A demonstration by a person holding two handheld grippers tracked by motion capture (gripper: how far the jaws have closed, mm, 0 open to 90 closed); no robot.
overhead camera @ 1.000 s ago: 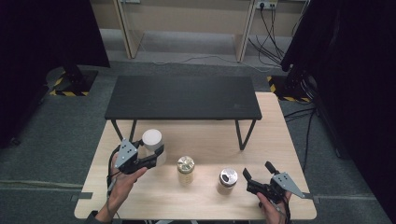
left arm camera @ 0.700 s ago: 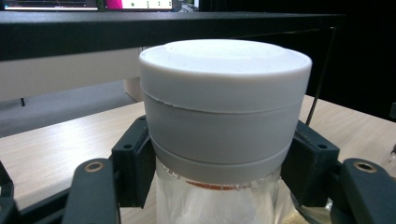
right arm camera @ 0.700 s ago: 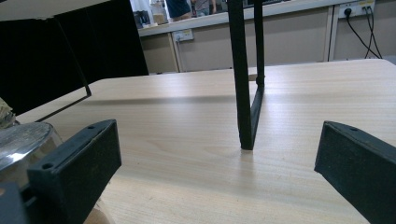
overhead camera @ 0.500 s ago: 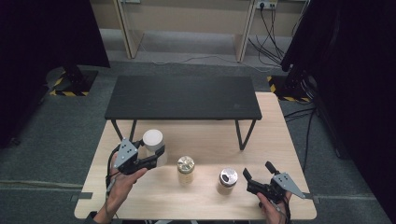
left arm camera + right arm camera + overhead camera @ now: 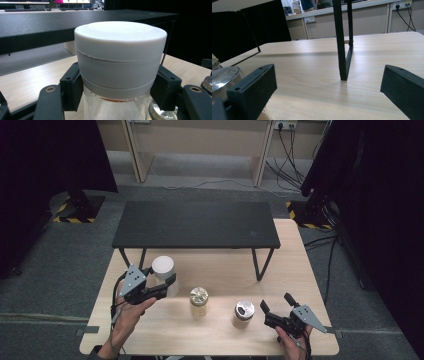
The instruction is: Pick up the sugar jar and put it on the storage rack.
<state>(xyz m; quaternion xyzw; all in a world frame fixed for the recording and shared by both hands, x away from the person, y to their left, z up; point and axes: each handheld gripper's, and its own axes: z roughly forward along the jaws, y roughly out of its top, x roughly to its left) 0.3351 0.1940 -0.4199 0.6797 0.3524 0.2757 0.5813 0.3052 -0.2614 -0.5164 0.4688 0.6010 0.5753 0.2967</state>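
On the wooden table [image 5: 310, 270], high view: left gripper [image 5: 167, 284] sits at about 9 o'clock of table centre, jaws pinching the white-lid jar [image 5: 163, 270] at the lid's sides. Jar is upright, just in front of the black bench [image 5: 195, 225], near its left leg. Gold-lid jar [image 5: 199, 301] stands at 4 o'clock of the white-lid jar, near but apart. Silver-lid jar [image 5: 243, 313] is at 3 o'clock of the gold one, apart from it. Right gripper [image 5: 276, 303] lies at 5 o'clock of table centre, jaws spread, nothing between them; silver-lid jar just at its 10 o'clock, not touching as far as can be seen. A hand holds each gripper from the bottom edge.

Left gripper view: white-lid jar [image 5: 120, 57] is centred between the jaws, both pads pressed on the lower rim of the grey-white lid, clear glass body below. Bench [image 5: 75, 22] runs across at 12 o'clock behind it. Part of a metal lid shows at 4 o'clock, past the right jaw.

Right gripper view: jaws wide apart, bare table [image 5: 317, 75] between them. Bench leg [image 5: 343, 50] stands at 12 o'clock, ahead of the gap. Silver-lid jar [image 5: 223, 76] sits at 9 o'clock, close beside the left jaw; contact unclear.
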